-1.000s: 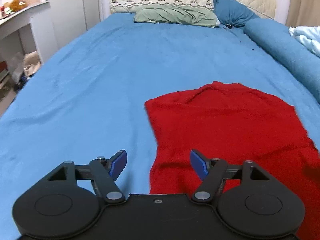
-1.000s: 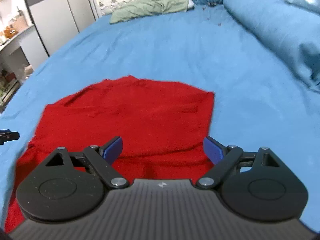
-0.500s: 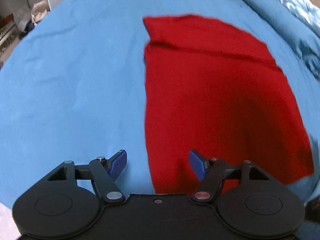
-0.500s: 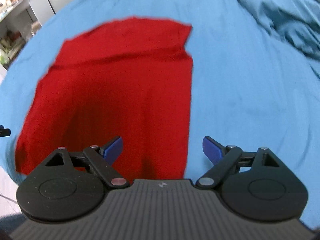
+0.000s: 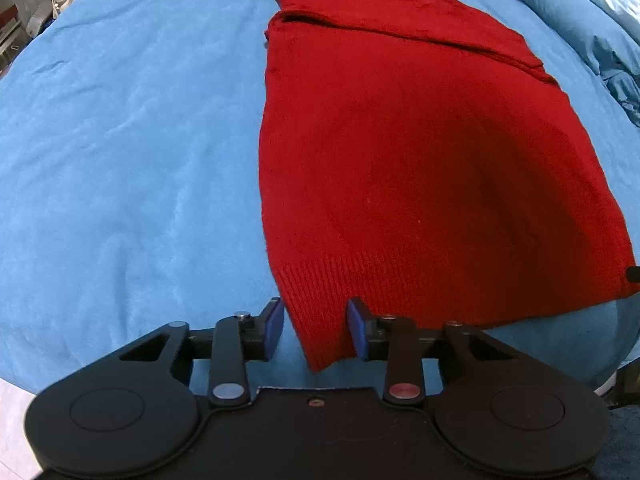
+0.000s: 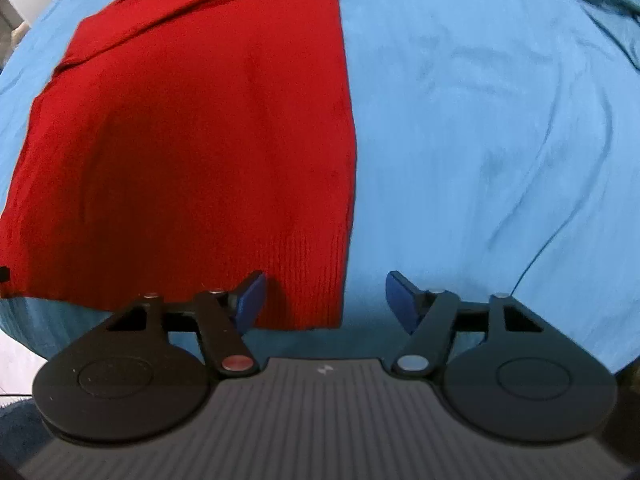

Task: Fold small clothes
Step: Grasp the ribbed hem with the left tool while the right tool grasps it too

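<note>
Red knitted garment, one item, laid flat on a blue bed cover.

The red knitted garment [image 5: 420,152] lay spread on the blue bed cover [image 5: 132,152], roughly rectangular, its long side edges straight. A ribbed hem band ran along the near edge, close to the near edge of the bed. Near the far end a fold of the same knit crossed the body, forming a raised ridge from side to side. The surface was mostly smooth, with slight rippling along the left side edge. In the right wrist view the garment [image 6: 192,140] filled the left half.
</note>
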A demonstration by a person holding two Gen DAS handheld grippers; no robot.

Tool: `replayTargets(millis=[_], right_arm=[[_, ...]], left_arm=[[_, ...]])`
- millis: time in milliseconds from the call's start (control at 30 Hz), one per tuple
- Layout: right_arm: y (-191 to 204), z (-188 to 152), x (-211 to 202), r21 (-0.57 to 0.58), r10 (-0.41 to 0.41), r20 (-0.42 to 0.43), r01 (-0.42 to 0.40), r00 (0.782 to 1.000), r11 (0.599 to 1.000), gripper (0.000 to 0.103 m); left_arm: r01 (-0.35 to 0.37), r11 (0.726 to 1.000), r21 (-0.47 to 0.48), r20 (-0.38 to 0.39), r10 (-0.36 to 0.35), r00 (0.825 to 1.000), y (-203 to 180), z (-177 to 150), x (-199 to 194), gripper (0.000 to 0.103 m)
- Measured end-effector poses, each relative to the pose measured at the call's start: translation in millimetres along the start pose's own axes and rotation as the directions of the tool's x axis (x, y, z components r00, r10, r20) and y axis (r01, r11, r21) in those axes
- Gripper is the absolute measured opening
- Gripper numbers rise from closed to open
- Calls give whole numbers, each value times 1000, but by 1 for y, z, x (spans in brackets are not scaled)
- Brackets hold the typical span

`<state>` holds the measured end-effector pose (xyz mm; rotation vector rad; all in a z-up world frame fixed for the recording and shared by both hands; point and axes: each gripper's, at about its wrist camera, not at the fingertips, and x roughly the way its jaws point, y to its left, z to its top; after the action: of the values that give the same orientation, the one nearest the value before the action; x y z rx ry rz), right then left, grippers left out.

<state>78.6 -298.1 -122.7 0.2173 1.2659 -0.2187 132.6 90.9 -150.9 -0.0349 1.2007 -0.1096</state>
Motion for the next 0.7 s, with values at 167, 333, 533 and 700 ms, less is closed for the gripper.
replayTargets(millis=[167,333,533,700], right_arm=[[6,-2,13,-15,-6,-35,6,999,1000,68],[10,3,26,-40,-11,-42,9,999,999,47],[13,10,19,-58,27,-54,-30,998,998,22],[6,20,-6,2,94,-30,-94,995,996,21]], left_arm=[[-1,1000,-5,-29,1,1000,-3,-2,12,35],[-8,1000,-23,-35,7,999,-4,-1,16,26],[-3,999,-44,-66,0,998,-2,7,9,5],[12,996,-93,-40,-16,999,6,24,-17,5]])
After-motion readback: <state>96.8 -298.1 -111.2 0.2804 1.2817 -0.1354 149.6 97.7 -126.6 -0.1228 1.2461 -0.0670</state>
